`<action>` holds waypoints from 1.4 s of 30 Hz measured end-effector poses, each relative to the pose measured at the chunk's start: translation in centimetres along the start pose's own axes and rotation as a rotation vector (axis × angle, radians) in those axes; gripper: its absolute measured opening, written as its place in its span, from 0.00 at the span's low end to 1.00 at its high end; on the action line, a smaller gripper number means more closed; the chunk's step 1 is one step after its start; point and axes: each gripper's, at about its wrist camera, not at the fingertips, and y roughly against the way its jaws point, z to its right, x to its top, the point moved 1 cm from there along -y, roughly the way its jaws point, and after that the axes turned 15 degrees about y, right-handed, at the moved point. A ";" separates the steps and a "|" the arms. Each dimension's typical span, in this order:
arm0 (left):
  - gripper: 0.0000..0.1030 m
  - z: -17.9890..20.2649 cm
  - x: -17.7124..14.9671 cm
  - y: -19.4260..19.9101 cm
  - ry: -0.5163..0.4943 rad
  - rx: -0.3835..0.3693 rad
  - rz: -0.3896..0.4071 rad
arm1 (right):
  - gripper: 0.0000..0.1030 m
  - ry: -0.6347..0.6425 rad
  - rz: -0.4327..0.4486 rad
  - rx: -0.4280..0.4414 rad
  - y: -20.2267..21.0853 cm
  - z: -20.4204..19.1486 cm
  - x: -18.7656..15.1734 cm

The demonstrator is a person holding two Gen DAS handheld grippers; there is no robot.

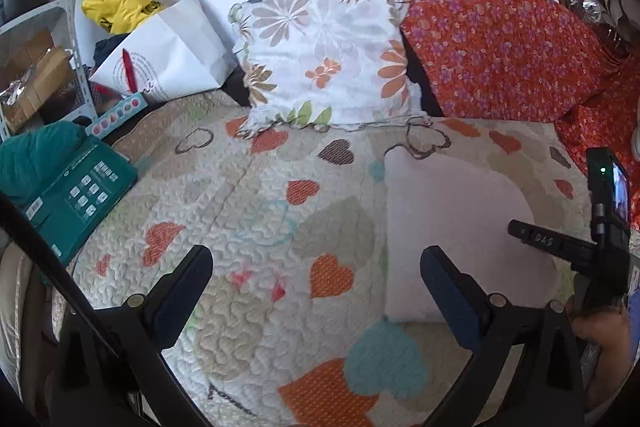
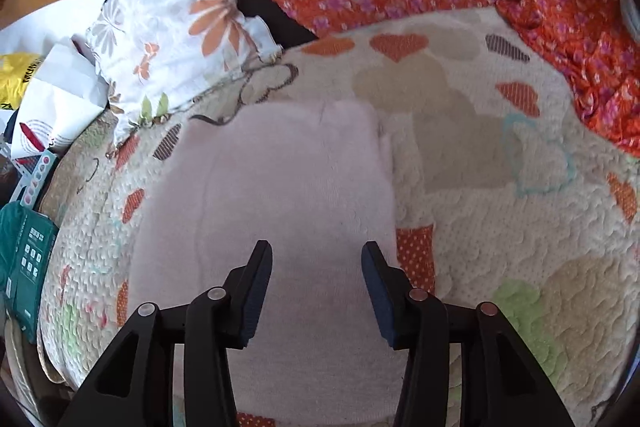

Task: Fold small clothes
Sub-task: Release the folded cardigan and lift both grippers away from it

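A pale pink small garment [image 2: 288, 195] lies flat on the heart-patterned quilt [image 2: 500, 247]; it looks folded into a rough rectangle. My right gripper [image 2: 317, 253] is open and empty, hovering just above the garment's near half. In the left wrist view the garment [image 1: 460, 223] lies to the right. My left gripper [image 1: 316, 259] is open and empty over the bare quilt [image 1: 260, 211], left of the garment. The right gripper's body [image 1: 600, 227] shows at that view's right edge.
A floral cushion [image 1: 324, 55] leans at the back of the sofa, next to an orange flowered cover [image 1: 508, 51]. A white paper bag [image 1: 168, 55], a yellow bag [image 1: 116, 1] and a teal box [image 1: 76, 195] sit at the left.
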 end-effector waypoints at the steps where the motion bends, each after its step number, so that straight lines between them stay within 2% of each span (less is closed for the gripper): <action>1: 1.00 0.6 0.0 -0.1 -0.008 -0.013 -0.005 | 0.50 0.007 0.003 0.002 0.2 -0.2 -0.1; 8: 1.00 3.8 -1.1 -1.7 -0.079 -0.010 -0.072 | 0.51 0.028 0.007 0.022 0.3 -1.2 -0.3; 13: 1.00 4.7 -1.5 -2.4 -0.101 0.028 -0.092 | 0.54 0.027 0.001 0.005 0.1 -0.9 -0.3; 25: 1.00 4.1 -1.6 -2.3 -0.088 0.052 -0.117 | 0.55 0.031 -0.013 -0.006 -0.5 -1.1 -1.0; 34: 1.00 2.6 -3.3 -2.3 -0.104 0.042 -0.186 | 0.57 0.097 0.026 -0.101 1.4 -1.9 -1.9; 42: 1.00 1.5 -4.4 -2.2 -0.133 0.048 -0.208 | 0.58 0.043 0.036 -0.154 4.6 -1.3 -4.3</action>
